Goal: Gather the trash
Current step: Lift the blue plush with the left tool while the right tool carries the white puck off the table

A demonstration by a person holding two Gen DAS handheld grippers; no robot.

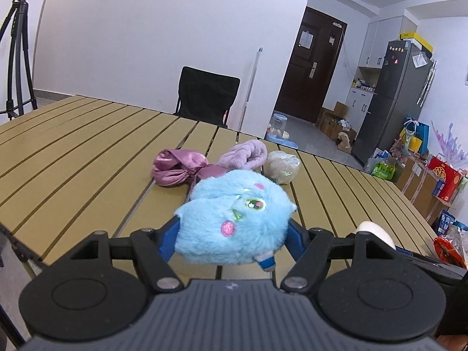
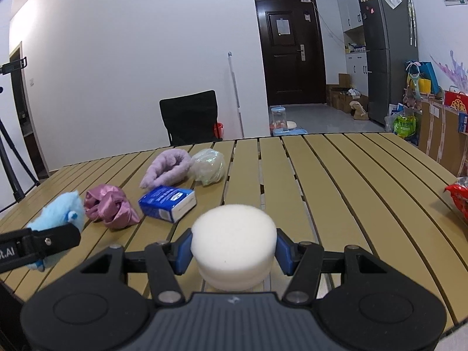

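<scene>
My left gripper [image 1: 231,237] is shut on a fluffy light-blue plush toy [image 1: 234,219], held just above the slatted tan table [image 1: 87,152]. The same plush [image 2: 60,213] shows at the left of the right wrist view, with the left gripper's arm in front of it. A round white foam sponge [image 2: 234,248] sits squeezed between the blue pads of my right gripper [image 2: 234,251], which is shut on it. On the table lie a pink satin cloth [image 2: 109,204], a lilac fuzzy cloth [image 2: 168,168], a crumpled clear plastic ball [image 2: 209,165] and a blue tissue pack [image 2: 168,201].
A black chair [image 2: 191,117] stands behind the table's far edge. A red snack bag [image 2: 459,199] lies at the table's right edge. A tripod [image 1: 17,44] stands far left. A fridge [image 2: 386,52], boxes and bags line the right wall beyond a dark door [image 2: 288,49].
</scene>
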